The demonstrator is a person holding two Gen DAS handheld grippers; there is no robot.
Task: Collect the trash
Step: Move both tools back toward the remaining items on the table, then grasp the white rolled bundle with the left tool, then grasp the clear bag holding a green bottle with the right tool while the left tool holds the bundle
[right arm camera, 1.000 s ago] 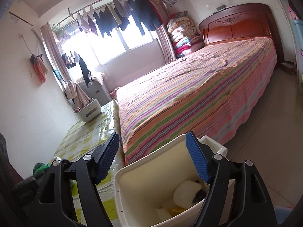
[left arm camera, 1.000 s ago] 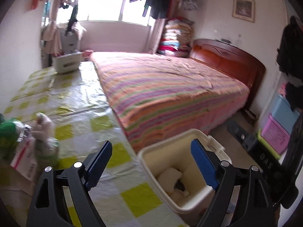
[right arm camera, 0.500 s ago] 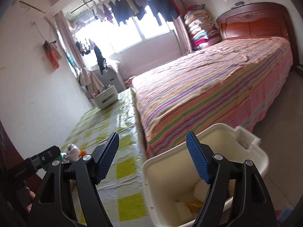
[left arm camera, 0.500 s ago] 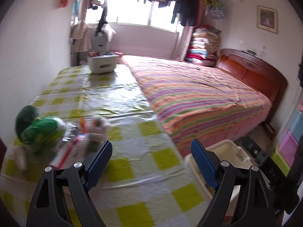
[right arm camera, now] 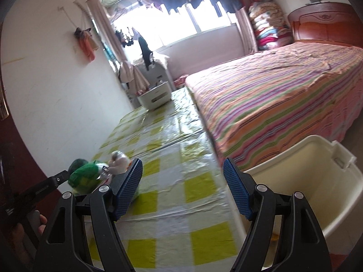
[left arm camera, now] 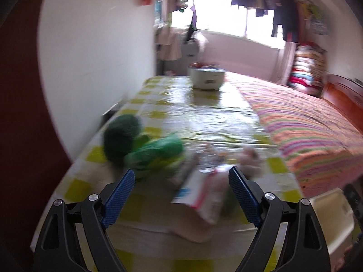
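Left wrist view: the left tool (left arm camera: 181, 182) stands wide open with nothing between its blue pads. Beyond it, in the lower centre of the frame, a cluster of trash lies on the surface (left arm camera: 204, 117), which is covered with a yellow-and-white checked cloth. The cluster, blurred, comprises a dark green round object (left arm camera: 121, 136), a bright green plastic bag (left arm camera: 156, 153), a white carton with red and blue print (left arm camera: 200, 195) and a pale crumpled wad (left arm camera: 250, 156); smaller pieces among them cannot be identified. The carton lies nearest the open pads, not touched by either.

Right wrist view: the right tool (right arm camera: 182, 183) is also open and empty, over bare cloth. The same green bag (right arm camera: 85, 175) and crumpled wad (right arm camera: 118, 158) appear at the lower left of the frame, just beside the tool's left pad. The cream plastic bin (right arm camera: 317, 181) stands at the lower right, against the edge of the surface and near the striped bed (right arm camera: 283, 90); its contents are mostly hidden here. A white container (right arm camera: 155, 95) sits at the far end of the surface, well apart from the trash.

Progress, as judged: neither tool carries anything, and several pieces remain on the surface, so collection is unfinished. The step in hand appears to be an approach to the cluster for a pick-up, followed by transfer to the bin.
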